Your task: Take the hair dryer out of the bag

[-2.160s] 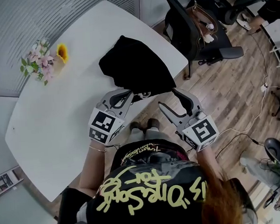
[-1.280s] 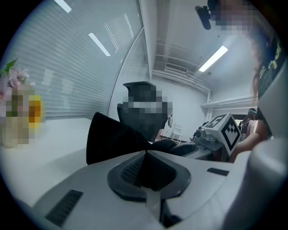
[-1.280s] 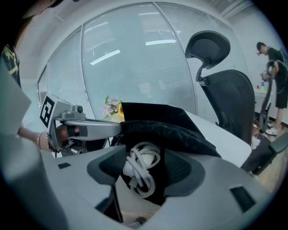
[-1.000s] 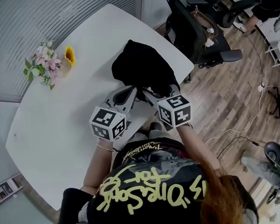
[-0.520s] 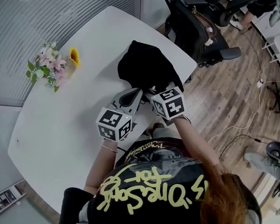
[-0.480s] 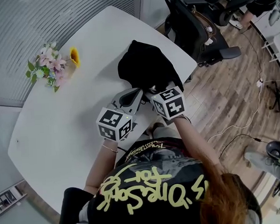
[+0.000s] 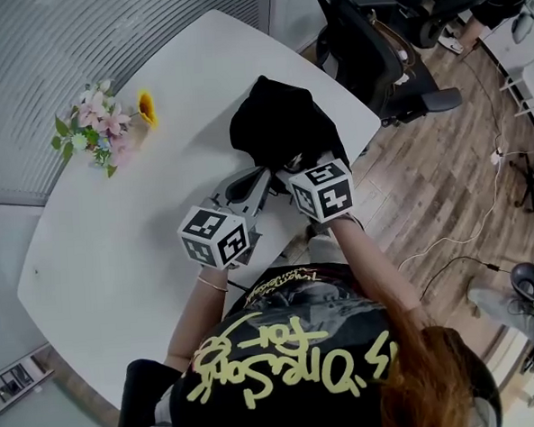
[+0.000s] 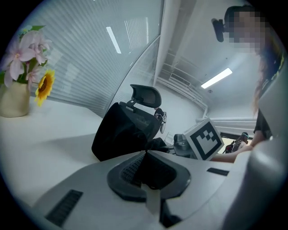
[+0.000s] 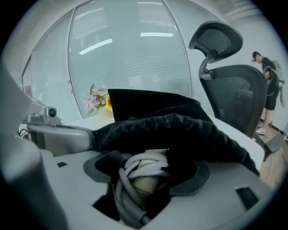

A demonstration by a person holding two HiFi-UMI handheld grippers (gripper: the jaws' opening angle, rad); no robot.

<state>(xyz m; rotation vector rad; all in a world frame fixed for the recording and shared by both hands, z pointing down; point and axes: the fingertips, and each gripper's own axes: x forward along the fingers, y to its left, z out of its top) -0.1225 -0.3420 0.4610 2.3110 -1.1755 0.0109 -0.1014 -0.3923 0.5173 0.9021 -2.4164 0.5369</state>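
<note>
The right gripper has come in from beyond the table's edge, where it was hanging clear of the bag two seconds ago, and is now sitting at the bag's near mouth, just beside the left gripper. Its jaws have also spread and are now standing wide. Between them the dryer is lying, a cream body wound round with a white cord. A dark gap is showing on the right side of the bundle, so the pads are not clearly pressing on it. The bag's black fabric is drooping over the dryer from above, so the dryer is still sitting in the bag's opening, only partly uncovered.

The left gripper is keeping its jaws together, and in its own view the tip is meeting the bag's edge. From the right gripper view, that tip is running into the black fabric, so it looks to be pinching a fold there.

The bag is slumping on the white table near the edge closest to the person, with a black chair standing just past the table's far corner. The flowers are standing well apart from the bag, toward the table's far left side.
</note>
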